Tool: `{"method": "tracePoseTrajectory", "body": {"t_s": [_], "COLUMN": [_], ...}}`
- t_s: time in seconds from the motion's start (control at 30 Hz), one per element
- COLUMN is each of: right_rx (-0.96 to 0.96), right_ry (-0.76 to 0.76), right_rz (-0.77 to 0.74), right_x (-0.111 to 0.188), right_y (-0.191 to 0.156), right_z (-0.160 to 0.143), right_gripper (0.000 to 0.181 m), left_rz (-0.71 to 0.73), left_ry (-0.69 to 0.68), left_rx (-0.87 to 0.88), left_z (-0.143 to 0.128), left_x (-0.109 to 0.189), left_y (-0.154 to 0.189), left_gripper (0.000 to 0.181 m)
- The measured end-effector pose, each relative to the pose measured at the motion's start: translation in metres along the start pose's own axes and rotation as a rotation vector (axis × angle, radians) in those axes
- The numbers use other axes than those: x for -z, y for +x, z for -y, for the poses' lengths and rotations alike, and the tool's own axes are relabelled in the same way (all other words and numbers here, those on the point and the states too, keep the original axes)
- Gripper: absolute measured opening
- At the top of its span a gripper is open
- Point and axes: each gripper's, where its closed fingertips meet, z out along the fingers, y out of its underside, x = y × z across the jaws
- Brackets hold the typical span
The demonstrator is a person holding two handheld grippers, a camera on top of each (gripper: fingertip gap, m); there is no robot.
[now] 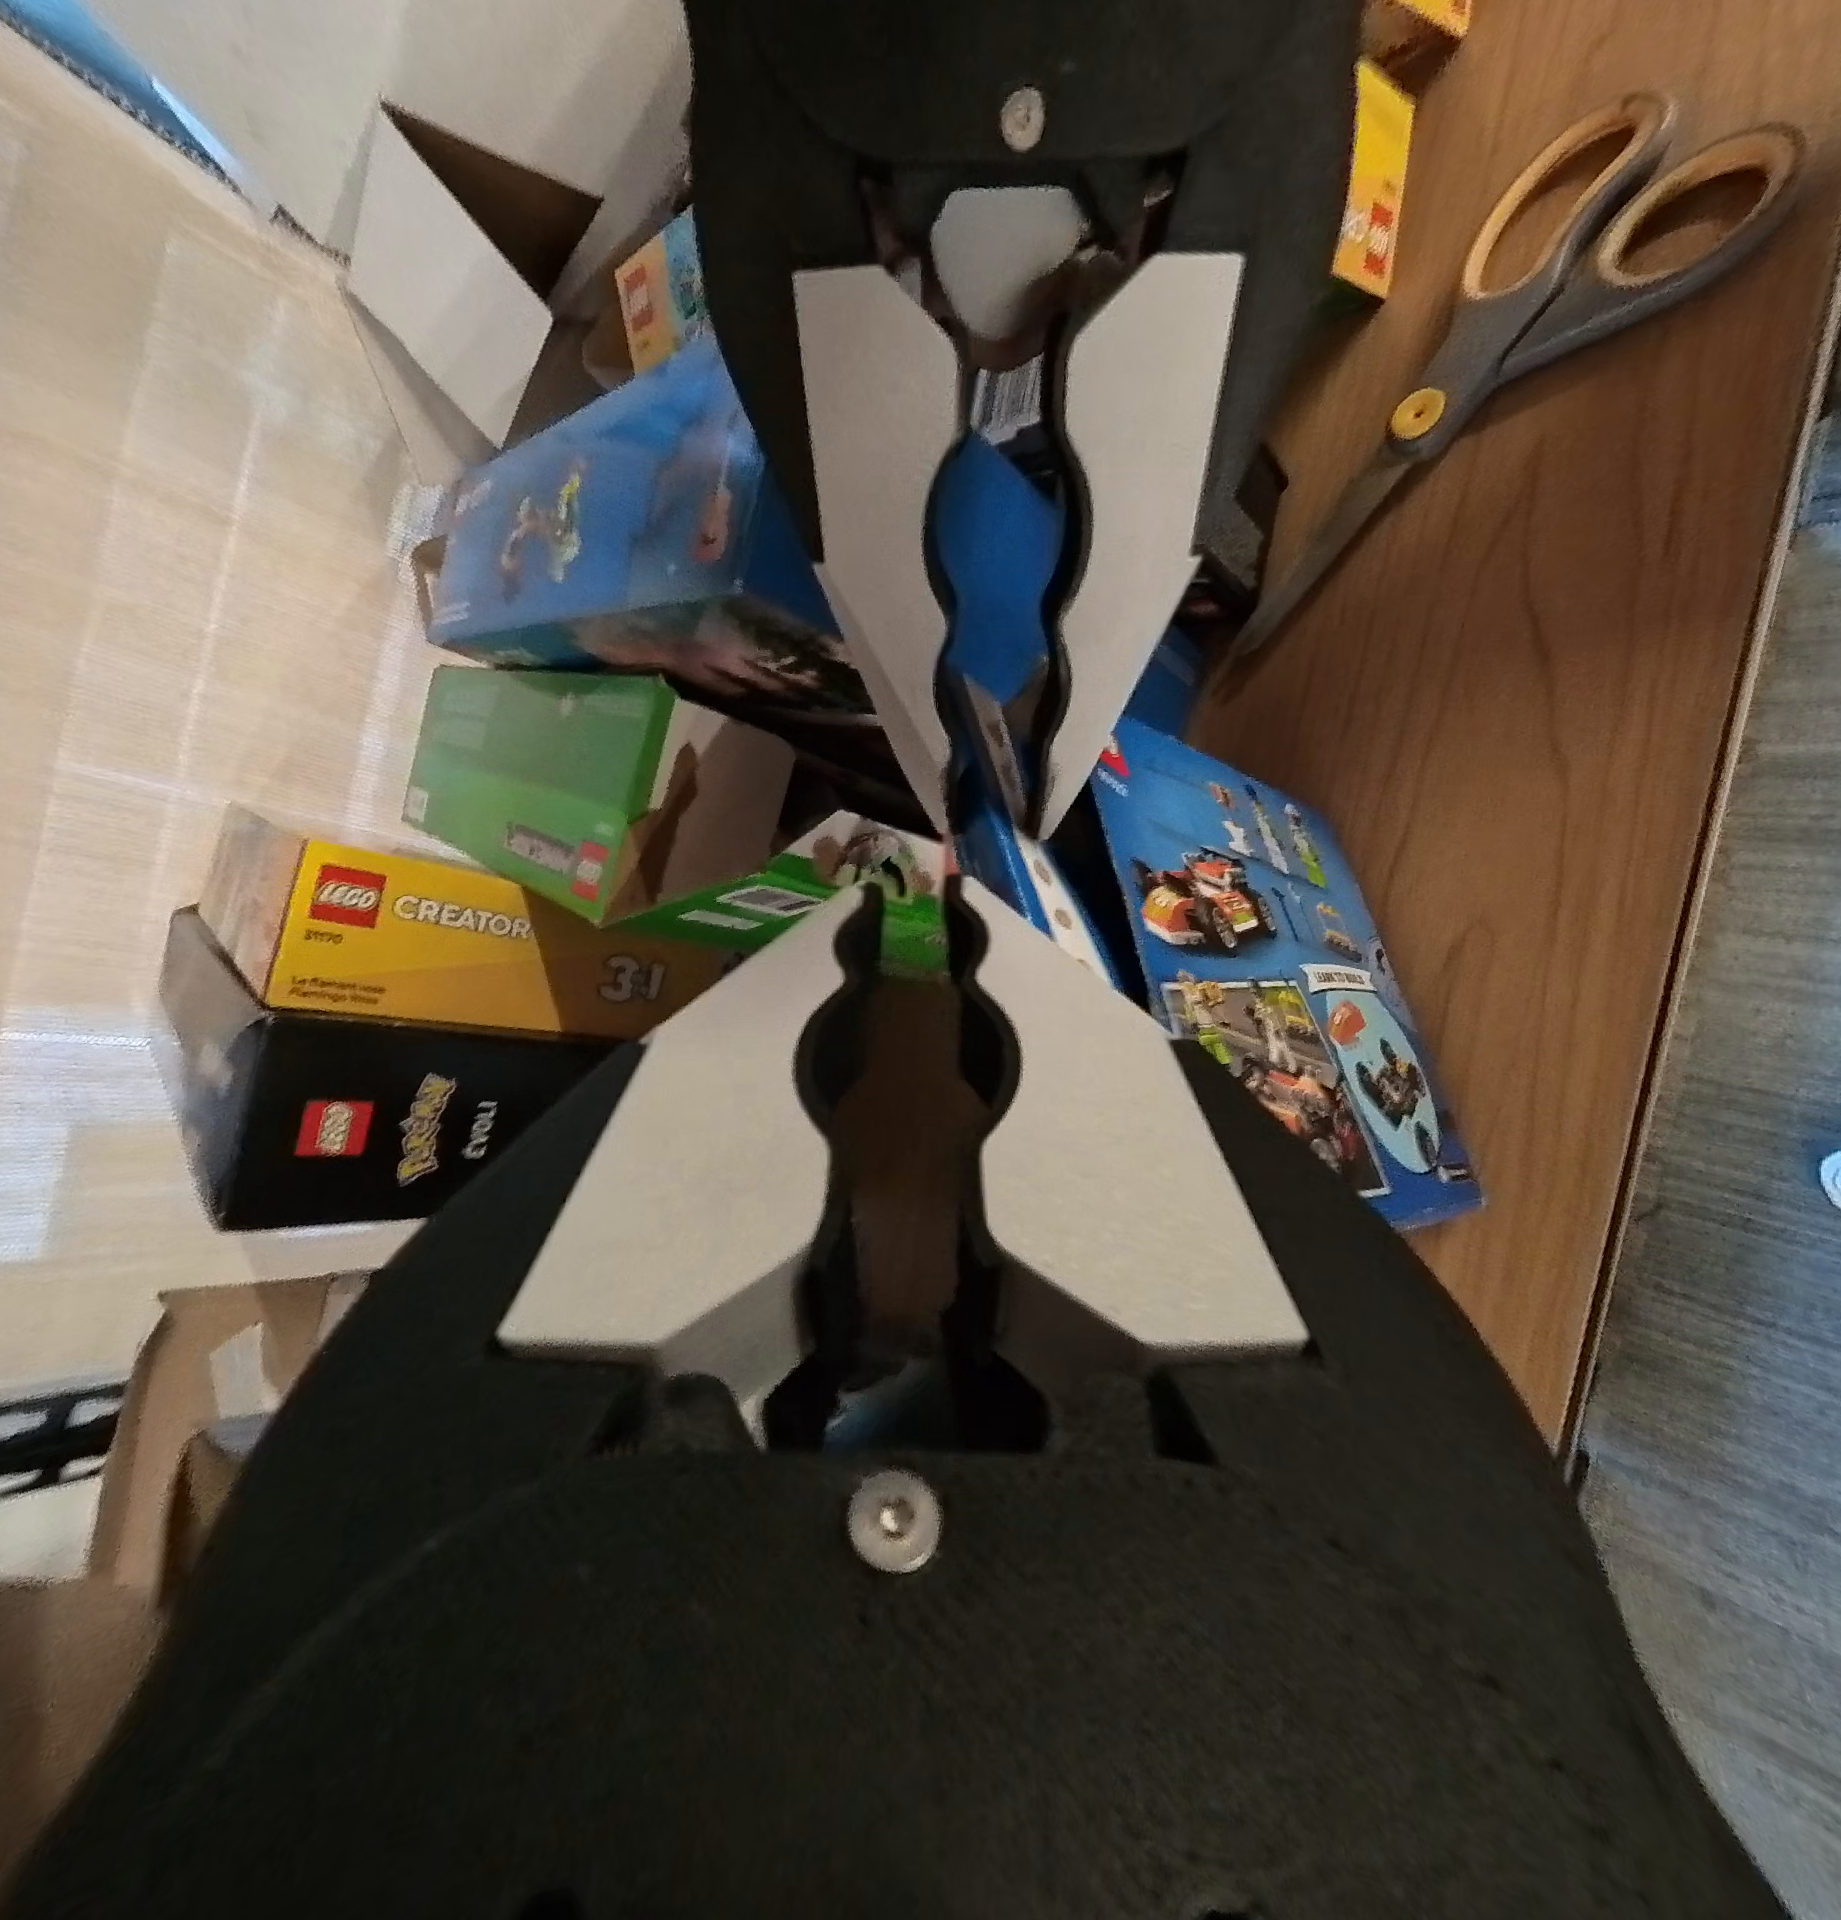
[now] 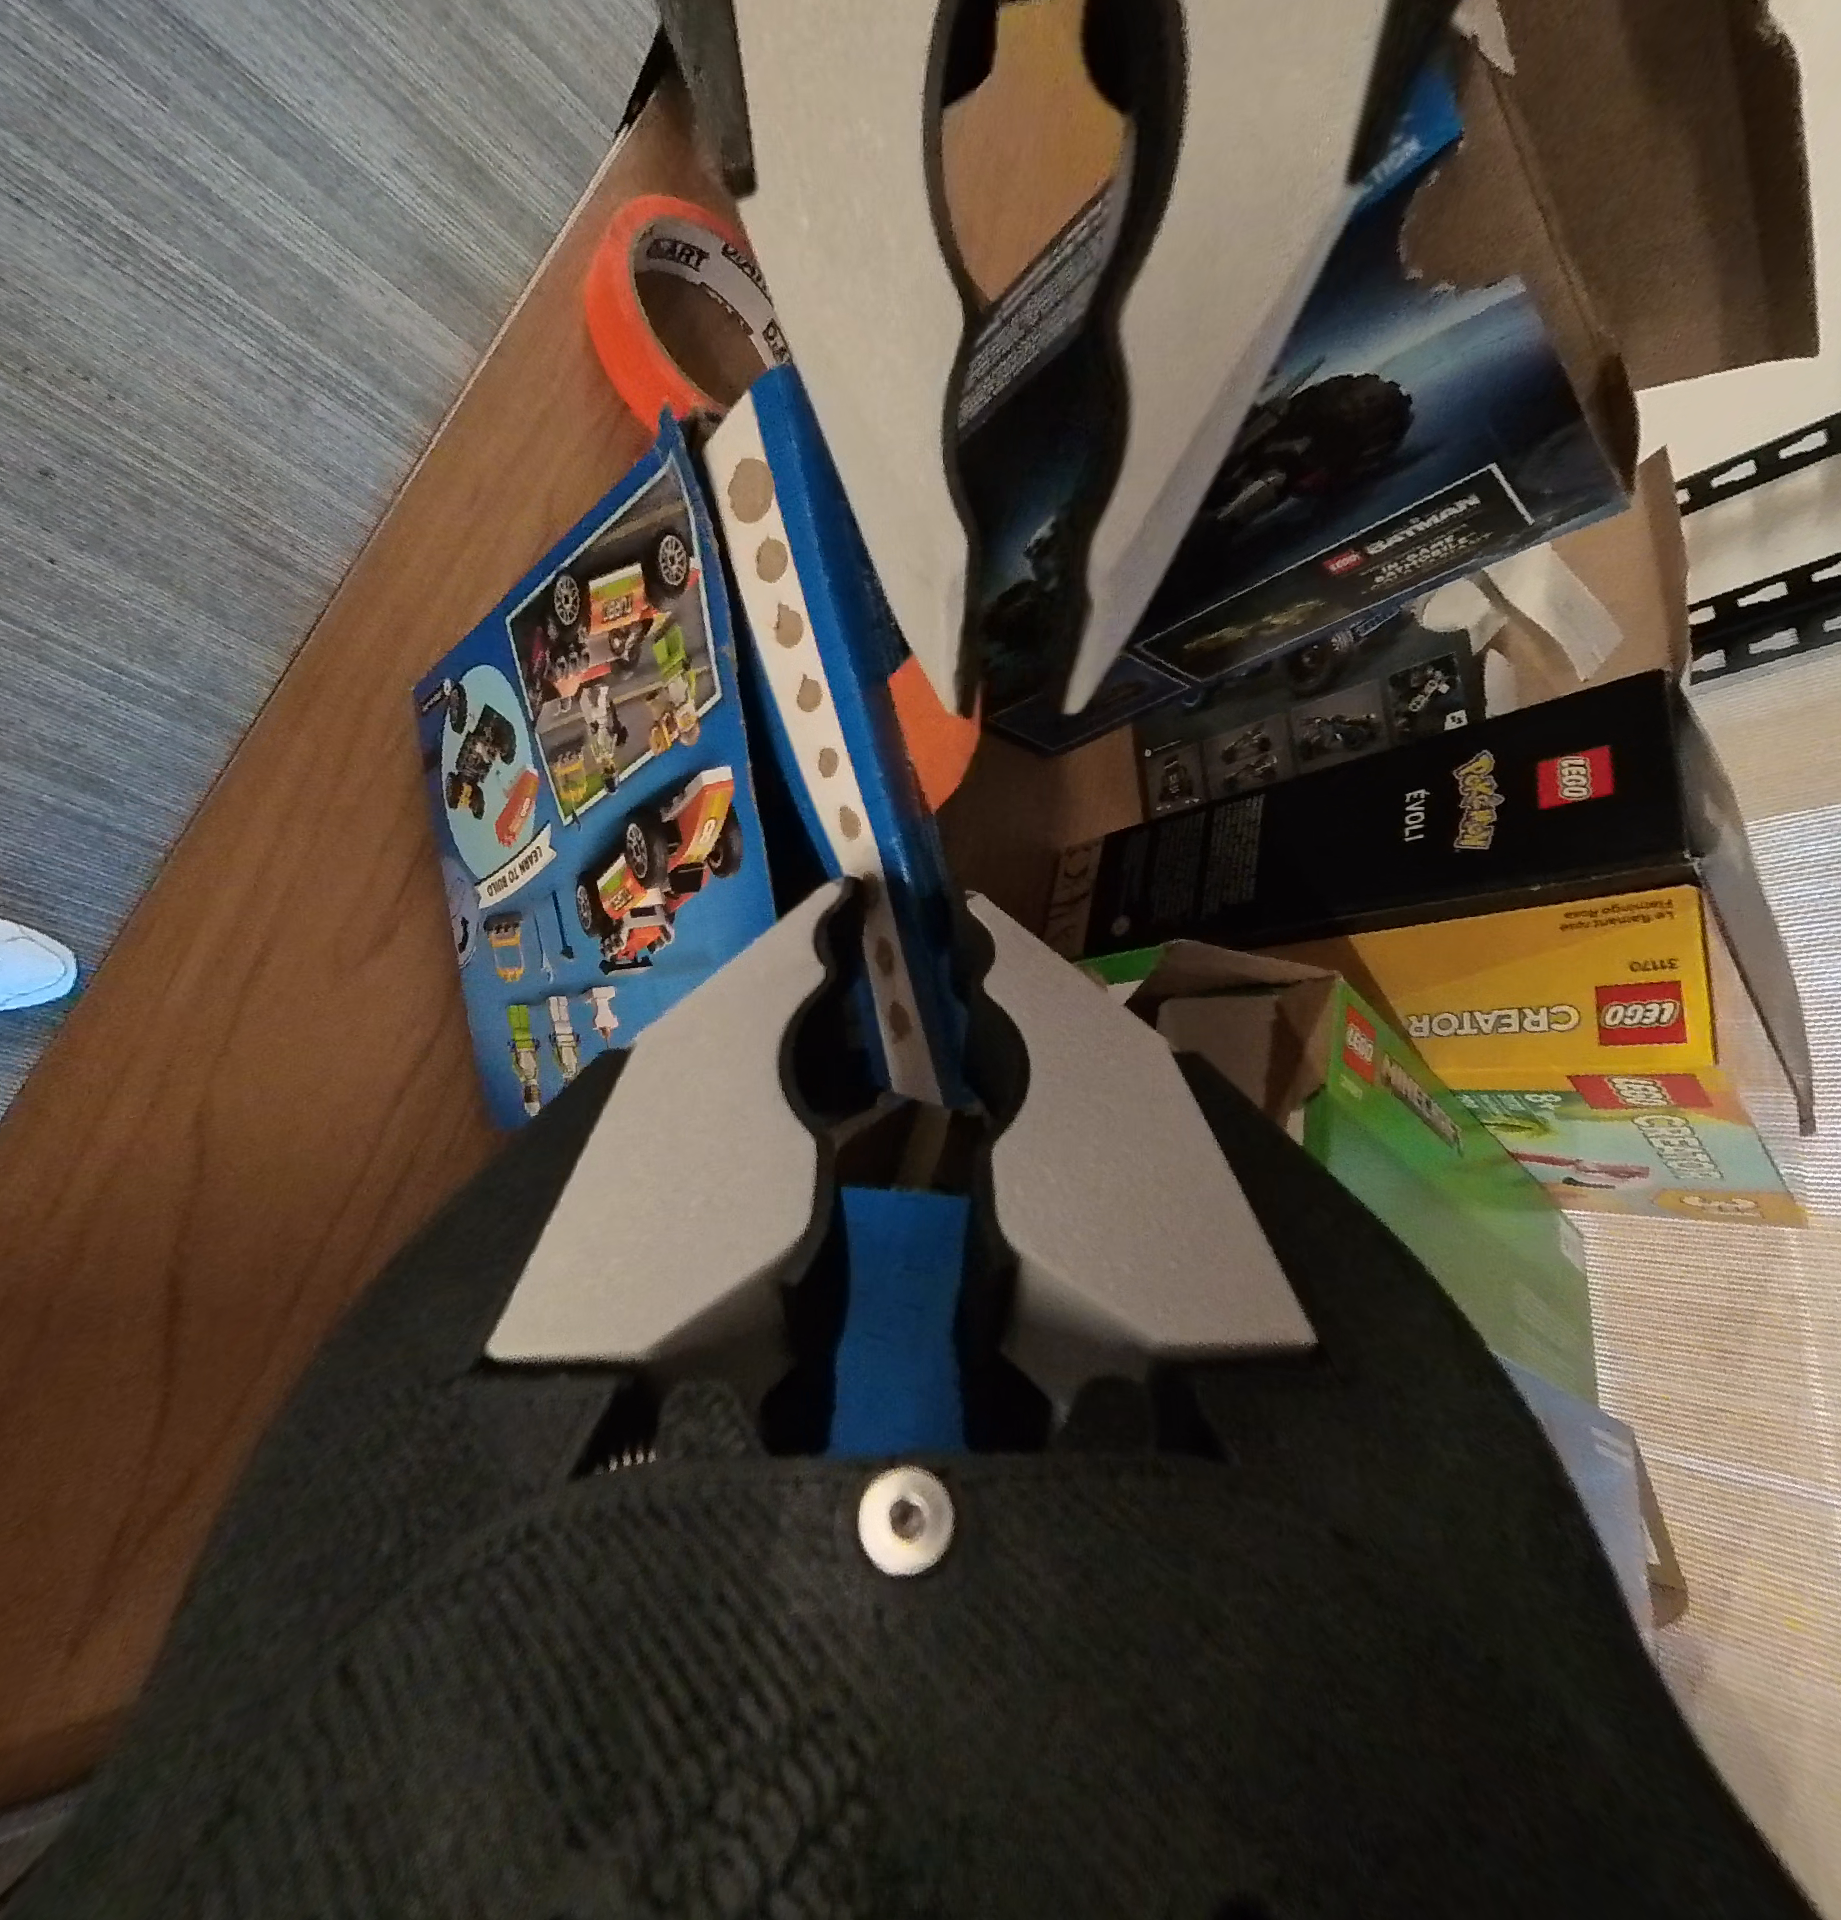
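1. Two grippers, nose to nose over the wooden table (image 1: 1518,831), with one opened-up blue toy-car box (image 2: 604,727) between them.
2. The right gripper (image 2: 911,914) is clamped on that box. A blue flap (image 2: 791,582) with a white strip of punched dots runs straight in between its fingers, which are pinched tight on it.
3. The left gripper (image 1: 926,894) has its fingers drawn nearly together, tips right at the flap's far edge. Whether they actually bite the cardboard, I cannot tell.
4. The box's printed panel, the one with the toy cars, lies flat on the table just beside both sets of tips.
5. Loose tools: one pair of grey-handled scissors (image 1: 1518,312), lying shut near the table edge, and one orange tape roll (image 2: 625,301) beside the blue box.
6. Four toy boxes are piled behind the grippers:
   - a black box (image 1: 396,1122) at the bottom
   - a yellow box (image 1: 407,935) on top of it
   - a green box (image 1: 542,769) tilted above that
   - a blue box (image 1: 604,520) leaning over the lot
7. Two more sit apart: a small pale box (image 1: 656,291) further back and a yellow one (image 1: 1378,187) next to the scissors.
8. One container: a white carton (image 1: 448,281) standing open behind the pile. Its contents are out of sight.
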Motion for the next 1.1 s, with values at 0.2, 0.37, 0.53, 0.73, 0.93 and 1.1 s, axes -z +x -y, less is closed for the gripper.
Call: {"method": "tracePoseTrajectory", "body": {"t_s": [0.2,0.37,0.53,0.73,0.93,1.1], "right_rx": [-0.019,-0.030,-0.038,-0.065,-0.073,-0.076], "right_ry": [0.020,0.005,0.005,-0.001,0.009,0.010], "right_rz": [-0.008,-0.011,-0.009,0.000,0.012,0.021], "right_x": [0.001,-0.001,-0.003,-0.004,-0.003,-0.004], "right_y": [0.000,0.001,0.001,0.000,0.000,-0.001], "right_z": [0.002,0.001,0.005,0.004,0.006,0.008], "right_gripper": [0.012,0.010,0.009,0.009,0.008,0.008], "left_rz": [0.038,0.025,-0.122,-0.307,-0.359,-0.420], "left_ry": [-0.059,-0.106,-0.136,-0.128,-0.074,-0.072], "left_rx": [0.018,0.061,0.204,0.499,0.621,0.720], "left_z": [-0.002,-0.007,-0.001,-0.006,-0.008,-0.010], "left_x": [0.007,0.008,0.005,-0.003,0.000,0.002], "left_y": [-0.008,-0.010,-0.004,0.003,0.001,0.003], "left_gripper": [0.029,0.031,0.031,0.041,0.039,0.041]}}
